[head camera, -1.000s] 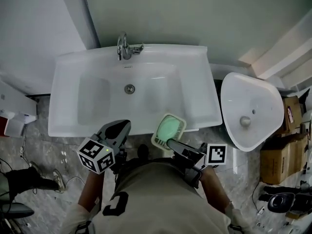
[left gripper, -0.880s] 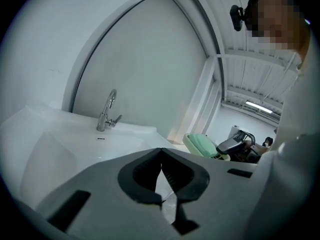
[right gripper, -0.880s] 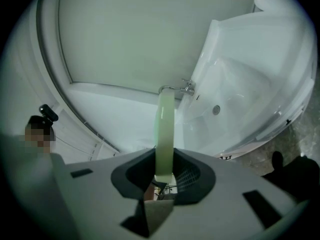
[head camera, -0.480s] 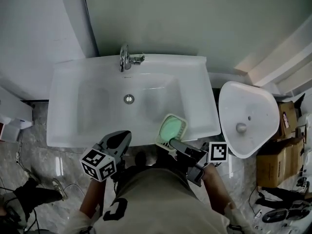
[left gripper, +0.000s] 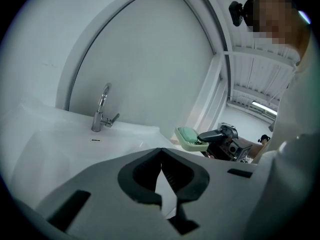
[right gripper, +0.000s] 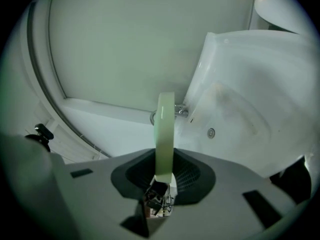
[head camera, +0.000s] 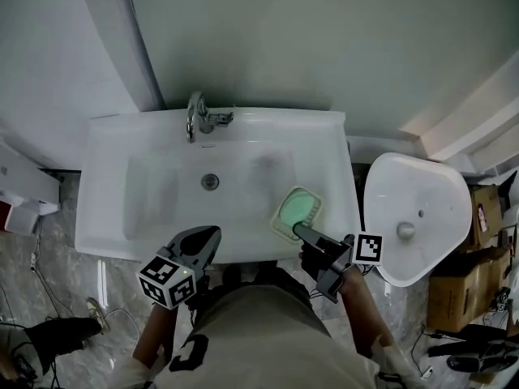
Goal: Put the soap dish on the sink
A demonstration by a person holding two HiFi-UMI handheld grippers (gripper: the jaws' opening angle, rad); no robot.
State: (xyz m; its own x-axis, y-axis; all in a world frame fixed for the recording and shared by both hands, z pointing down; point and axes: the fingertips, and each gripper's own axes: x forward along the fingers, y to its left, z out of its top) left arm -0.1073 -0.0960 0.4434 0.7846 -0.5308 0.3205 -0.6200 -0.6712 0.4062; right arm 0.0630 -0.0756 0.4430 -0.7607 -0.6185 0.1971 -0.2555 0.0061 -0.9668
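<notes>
Sink [head camera: 109, 177] bkgd; soap dish [right gripper: 165, 134] edge-on, right gripper view.

Illumination was dim, diffuse and cool-toned. Both gripper views showed fisheye distortion and black corners. Beyond the left gripper [left gripper: 161, 149] fingers [left gripper: 135, 176], rightward, a strip light [left gripper: 263, 107] glowed. The sink [head camera: 162, 193] appeared slightly blurred.

The left forearm [head camera: 152, 331] and right forearm [head camera: 358, 306] extend forward. The left gripper [head camera: 212, 233] has its jaws closed together, empty. The right gripper [head camera: 298, 230] is clamped on the soap dish [head camera: 297, 209] rim.
</notes>
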